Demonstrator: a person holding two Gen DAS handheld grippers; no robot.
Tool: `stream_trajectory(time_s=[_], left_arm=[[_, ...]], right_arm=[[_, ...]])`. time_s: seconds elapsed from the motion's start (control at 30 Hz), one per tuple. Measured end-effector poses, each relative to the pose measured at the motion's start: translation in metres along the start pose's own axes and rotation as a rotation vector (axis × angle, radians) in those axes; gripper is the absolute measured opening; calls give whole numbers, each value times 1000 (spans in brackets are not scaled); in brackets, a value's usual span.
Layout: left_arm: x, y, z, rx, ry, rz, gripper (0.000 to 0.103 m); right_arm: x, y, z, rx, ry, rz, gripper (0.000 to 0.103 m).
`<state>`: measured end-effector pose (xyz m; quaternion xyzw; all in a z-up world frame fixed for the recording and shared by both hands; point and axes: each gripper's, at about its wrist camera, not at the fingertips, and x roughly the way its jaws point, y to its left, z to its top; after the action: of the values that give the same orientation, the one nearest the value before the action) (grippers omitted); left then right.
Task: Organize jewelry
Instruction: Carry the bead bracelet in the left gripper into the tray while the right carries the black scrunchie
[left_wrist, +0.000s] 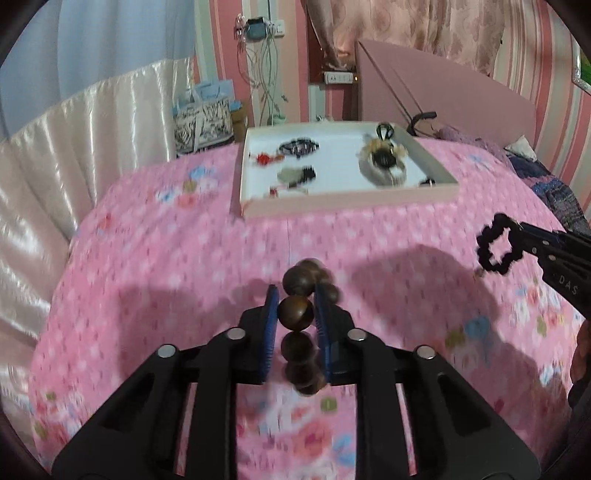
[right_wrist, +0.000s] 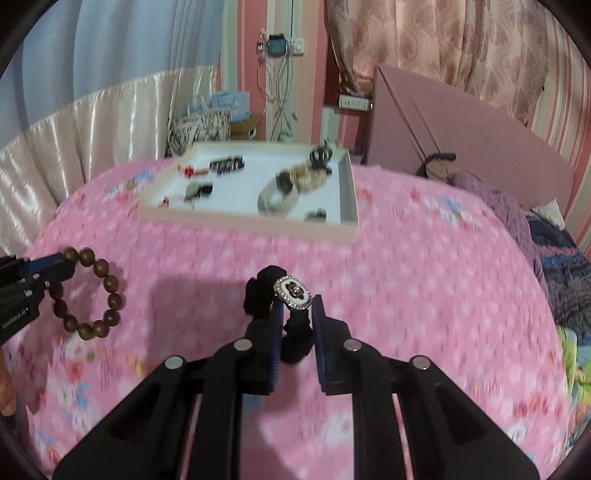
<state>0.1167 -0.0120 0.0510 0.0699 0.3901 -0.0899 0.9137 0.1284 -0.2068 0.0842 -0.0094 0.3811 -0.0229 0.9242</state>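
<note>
Bead bracelet (left_wrist: 297, 314) pinched in left gripper (left_wrist: 295, 295) jaws, black scrunchie (right_wrist: 291, 325) in right gripper (right_wrist: 297, 310); carry both level over tray (left_wrist: 347, 205), release gently into bare spots.

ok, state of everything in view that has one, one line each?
left gripper: shut on wooden bead bracelet
wooden bead bracelet: held off the bedspread, hanging
right gripper: shut on black scrunchie
black scrunchie: held, jewelled charm facing up
tray: flat on the bedspread, open, several accessories inside
pink box lid: standing tilted behind the tray
</note>
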Motion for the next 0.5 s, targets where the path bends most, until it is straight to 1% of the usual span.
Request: stream_trajectory(time_s=[0.13, 0.3, 0.4, 0.5], left_arm=[[11, 6, 30, -2, -35, 4, 18], [36, 5, 62, 4, -44, 2, 18], [47, 4, 76, 0, -46, -10, 18], [52, -2, 97, 6, -72, -29, 18]], right_arm=[[18, 0, 37, 3, -35, 11, 16], [45, 4, 73, -9, -55, 16, 15], [59, 5, 90, -6, -60, 27, 15], [75, 4, 106, 14, -60, 44, 15]])
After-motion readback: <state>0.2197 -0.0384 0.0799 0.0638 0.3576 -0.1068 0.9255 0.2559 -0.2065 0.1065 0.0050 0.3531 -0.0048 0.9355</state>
